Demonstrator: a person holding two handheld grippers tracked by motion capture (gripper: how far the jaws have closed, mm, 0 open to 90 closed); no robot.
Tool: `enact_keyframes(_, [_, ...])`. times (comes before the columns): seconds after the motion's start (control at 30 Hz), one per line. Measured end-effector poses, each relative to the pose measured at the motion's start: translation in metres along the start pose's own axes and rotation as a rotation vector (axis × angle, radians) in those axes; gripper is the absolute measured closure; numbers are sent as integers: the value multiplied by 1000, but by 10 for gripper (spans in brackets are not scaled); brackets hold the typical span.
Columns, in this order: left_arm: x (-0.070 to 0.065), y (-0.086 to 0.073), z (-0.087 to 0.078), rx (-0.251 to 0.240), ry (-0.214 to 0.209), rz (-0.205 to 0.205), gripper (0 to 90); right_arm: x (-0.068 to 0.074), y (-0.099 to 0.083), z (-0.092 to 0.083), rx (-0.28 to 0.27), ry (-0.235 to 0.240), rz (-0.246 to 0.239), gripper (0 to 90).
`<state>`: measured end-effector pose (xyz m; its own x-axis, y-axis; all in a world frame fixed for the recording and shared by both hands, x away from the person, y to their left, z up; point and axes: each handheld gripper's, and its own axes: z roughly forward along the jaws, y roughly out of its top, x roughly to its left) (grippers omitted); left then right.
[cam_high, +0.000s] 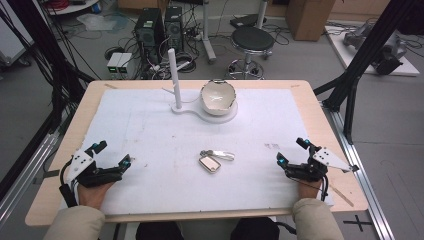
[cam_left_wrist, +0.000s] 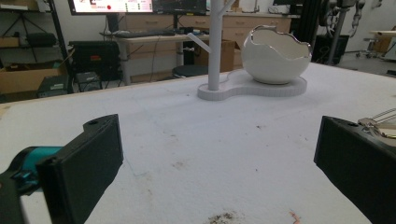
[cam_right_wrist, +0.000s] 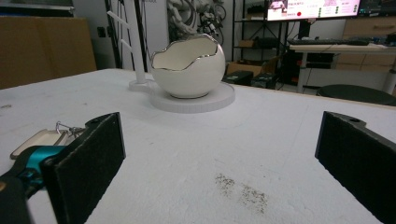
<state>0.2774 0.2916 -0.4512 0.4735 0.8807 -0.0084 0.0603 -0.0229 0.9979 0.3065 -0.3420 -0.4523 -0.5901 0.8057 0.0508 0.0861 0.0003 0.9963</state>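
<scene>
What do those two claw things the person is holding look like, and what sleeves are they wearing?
Each one, the left gripper and the right gripper, is mostly black, with two flat black jaws, bright teal bits near the tips, a grey three-cornered plate on top and a black cable trailing behind. The sleeves are beige.

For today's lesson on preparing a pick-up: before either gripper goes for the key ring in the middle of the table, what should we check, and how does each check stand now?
1. Left gripper open, nothing held: ok.
2. Right gripper open, nothing held: ok.
3. Key ring lying free between both grippers: ok.
4. White stand upright: ok.
5. Egg-shaped bowl on its base, apart from the key ring: ok.
6. Bowl's contents: cannot tell.
</scene>
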Motion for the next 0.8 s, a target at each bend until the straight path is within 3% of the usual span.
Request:
enact_keyframes(0.63, [1,1,1,7,-10,-8,17,0,0,0,1,-3,1,6])
enact_keyframes(0.77, [4,3,4,21,-37,-23,17,-1,0,1,6,-5,-4,6])
enact_keyframes(0.8, [6,11,8,26,-54,-11,17,0,0,2,11,-3,-4,6])
